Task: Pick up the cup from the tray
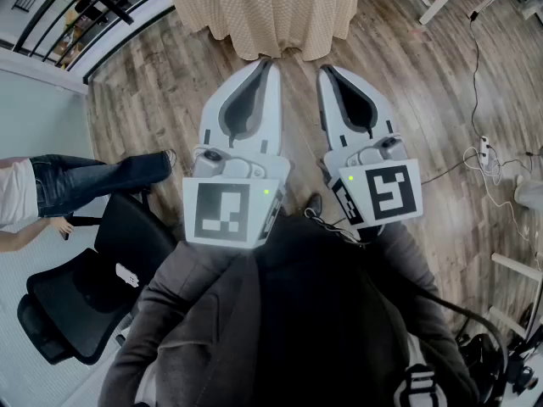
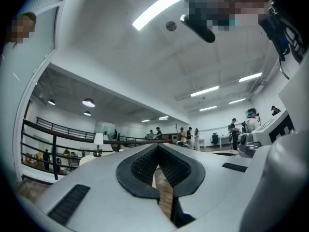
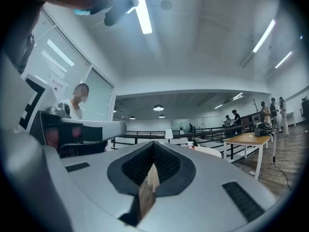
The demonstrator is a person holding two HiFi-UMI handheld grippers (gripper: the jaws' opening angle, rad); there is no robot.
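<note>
My left gripper (image 1: 270, 64) and right gripper (image 1: 325, 71) keep fingers (image 2: 142, 167) pressed together, empty. Clothed counter (image 1: 263, 11) at twelve o'clock. No cup or tray visible, so I cannot judge its handling.

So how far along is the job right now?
Nothing done yet. The left claw and right claw are both shut and empty, side by side above the wood floor. No cup or tray shows, so the whole pickup is left.

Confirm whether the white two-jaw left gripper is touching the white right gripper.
Apart. The head view shows a strip of brown wooden floor running between the left gripper and the right gripper, so there is a clear gap.
</note>
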